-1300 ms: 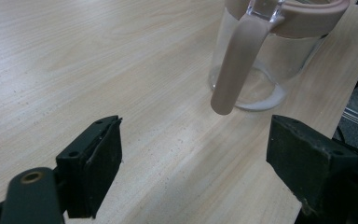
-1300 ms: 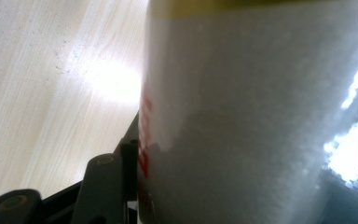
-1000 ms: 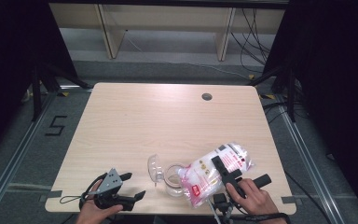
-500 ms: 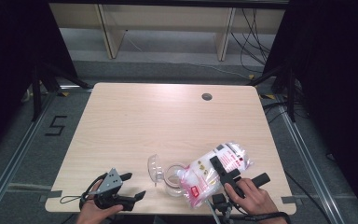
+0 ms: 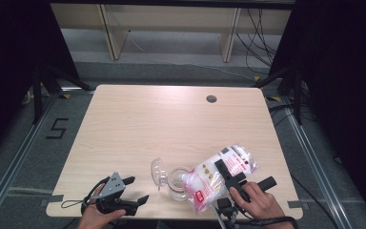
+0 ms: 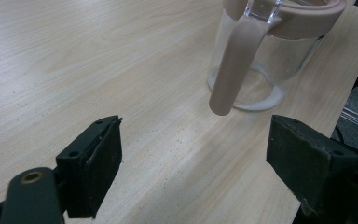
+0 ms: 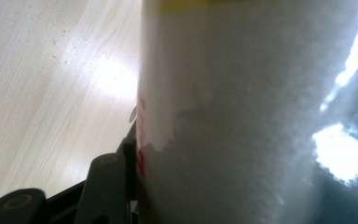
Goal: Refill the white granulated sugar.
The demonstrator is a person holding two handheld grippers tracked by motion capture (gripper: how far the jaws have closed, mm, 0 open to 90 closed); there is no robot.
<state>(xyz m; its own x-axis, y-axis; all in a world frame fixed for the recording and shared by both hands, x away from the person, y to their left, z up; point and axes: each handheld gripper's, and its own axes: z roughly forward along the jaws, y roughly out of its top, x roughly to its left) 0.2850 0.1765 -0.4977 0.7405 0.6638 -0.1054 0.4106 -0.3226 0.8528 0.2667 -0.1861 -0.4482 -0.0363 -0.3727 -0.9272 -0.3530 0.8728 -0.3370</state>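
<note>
A clear glass jar (image 5: pixel 177 181) with a pink rim and handle (image 6: pixel 235 60) stands near the table's front edge, its clear lid (image 5: pixel 158 171) flipped open to the left. A plastic bag of white grains (image 5: pixel 205 179) with red print lies tilted, its lower end over the jar's mouth. My right gripper (image 5: pixel 225 172) is shut on the bag's middle. In the right gripper view the bag (image 7: pixel 242 116) is pressed against the left finger (image 7: pixel 107 186). My left gripper (image 5: pixel 137 189) rests open at the front left, and its jaws (image 6: pixel 196 156) point at the jar with nothing between them.
The wooden table (image 5: pixel 171 124) has a round cable hole (image 5: pixel 211 98) at the back right. The jar stands close to the front edge. Light wooden shelving (image 5: pixel 171 19) stands behind the table, and a floor marker "5" (image 5: pixel 57 128) lies to its left.
</note>
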